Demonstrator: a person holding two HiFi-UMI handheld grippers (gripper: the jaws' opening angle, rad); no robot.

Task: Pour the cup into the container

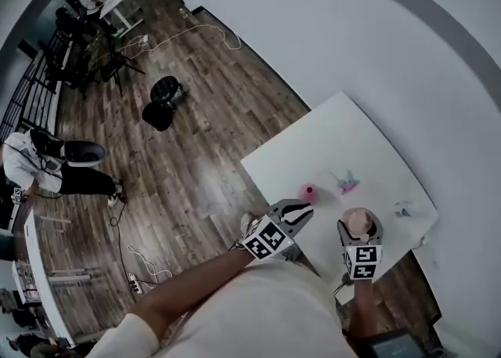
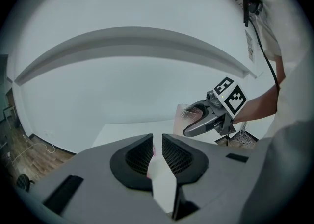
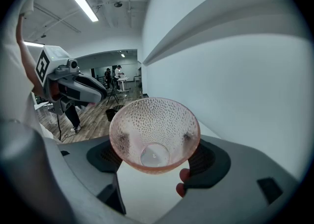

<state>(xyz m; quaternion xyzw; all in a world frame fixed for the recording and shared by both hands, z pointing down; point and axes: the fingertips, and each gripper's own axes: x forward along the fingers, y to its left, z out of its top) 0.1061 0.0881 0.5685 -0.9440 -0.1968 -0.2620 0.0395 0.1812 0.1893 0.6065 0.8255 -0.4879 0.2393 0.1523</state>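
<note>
**Right gripper** (image 3: 156, 158) is clamping the dimpled pink cup (image 3: 154, 130) between its pads. The cup's mouth is facing the camera, and no contents are showing over its clear base.

**Left gripper** (image 2: 157, 153), at 9 o'clock of the right one, is holding its jaws a narrow gap apart, gripping nothing.

**Small pink container** (image 1: 309, 192) is standing on the white worktop (image 1: 344, 133) at 11 o'clock of the cup, apart from it.

**Stage, as judged:** the cup is in hand near the container. Whether the pouring is finished or pending is not showing.
</note>
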